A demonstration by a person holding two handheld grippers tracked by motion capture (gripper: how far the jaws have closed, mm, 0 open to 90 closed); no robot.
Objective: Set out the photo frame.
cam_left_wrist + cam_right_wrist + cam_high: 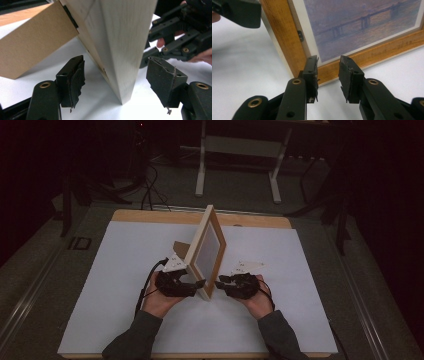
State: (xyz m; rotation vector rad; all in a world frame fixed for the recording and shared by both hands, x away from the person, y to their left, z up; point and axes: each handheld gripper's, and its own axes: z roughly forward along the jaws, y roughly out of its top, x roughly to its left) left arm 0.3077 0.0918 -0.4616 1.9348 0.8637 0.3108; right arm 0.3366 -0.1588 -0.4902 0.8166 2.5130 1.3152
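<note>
My left gripper (115, 82) stands apart astride the near corner of the light wooden picture frame (207, 251) propped upright mid-tabletop (120, 270), right gripper (328, 75) apart at its 3 o'clock face; next, I judge, withdrawing without tipping it.

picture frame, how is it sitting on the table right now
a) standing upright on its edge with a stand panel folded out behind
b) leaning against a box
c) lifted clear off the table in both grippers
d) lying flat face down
a, the picture frame stands on its lower edge on the white table, with its brown stand panel angled out behind it, and the left gripper is open around its corner without pressing on it.
</note>
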